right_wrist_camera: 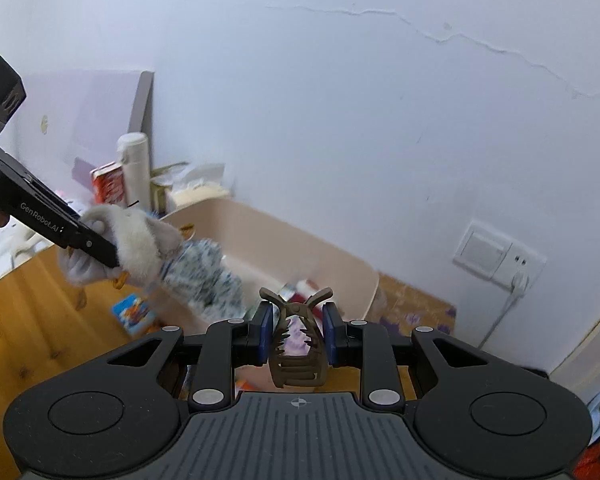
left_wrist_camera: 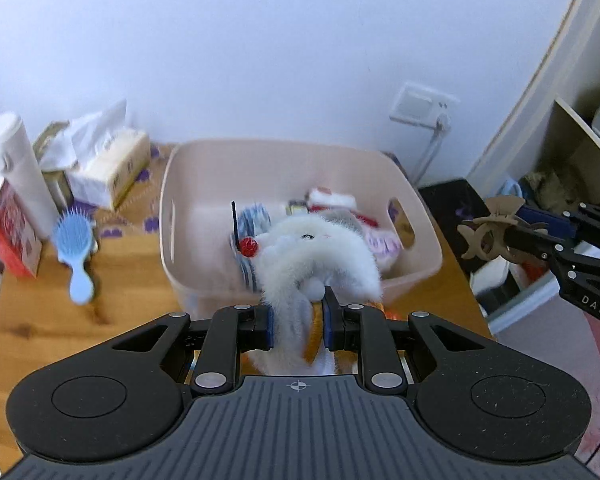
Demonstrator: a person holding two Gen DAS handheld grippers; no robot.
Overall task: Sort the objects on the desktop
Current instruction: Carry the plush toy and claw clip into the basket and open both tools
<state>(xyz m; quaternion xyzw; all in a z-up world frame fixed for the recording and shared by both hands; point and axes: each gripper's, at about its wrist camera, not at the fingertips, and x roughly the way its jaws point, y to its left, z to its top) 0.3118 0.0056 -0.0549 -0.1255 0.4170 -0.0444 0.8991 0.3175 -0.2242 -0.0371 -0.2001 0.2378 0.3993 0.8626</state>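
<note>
My left gripper (left_wrist_camera: 298,322) is shut on a fluffy white plush toy (left_wrist_camera: 320,248), held in the air just in front of the beige plastic bin (left_wrist_camera: 180,184). The toy carries a small red bobble (left_wrist_camera: 248,246) and a blue-patterned cloth part (right_wrist_camera: 204,276). In the right wrist view the same toy (right_wrist_camera: 136,240) hangs from the left gripper (right_wrist_camera: 112,256) at the left. My right gripper (right_wrist_camera: 296,330) is shut on a brown claw hair clip (right_wrist_camera: 296,344), above the bin's near corner. From the left wrist view, the clip (left_wrist_camera: 488,232) and right gripper (left_wrist_camera: 504,240) are to the right of the bin.
The bin holds several small packets (left_wrist_camera: 332,200). On the wooden desk (left_wrist_camera: 40,300) to the left lie a blue hairbrush (left_wrist_camera: 74,248), a red carton (left_wrist_camera: 8,232), a white bottle (left_wrist_camera: 16,168) and a tissue pack (left_wrist_camera: 112,168). A wall socket (right_wrist_camera: 496,256) is at the right.
</note>
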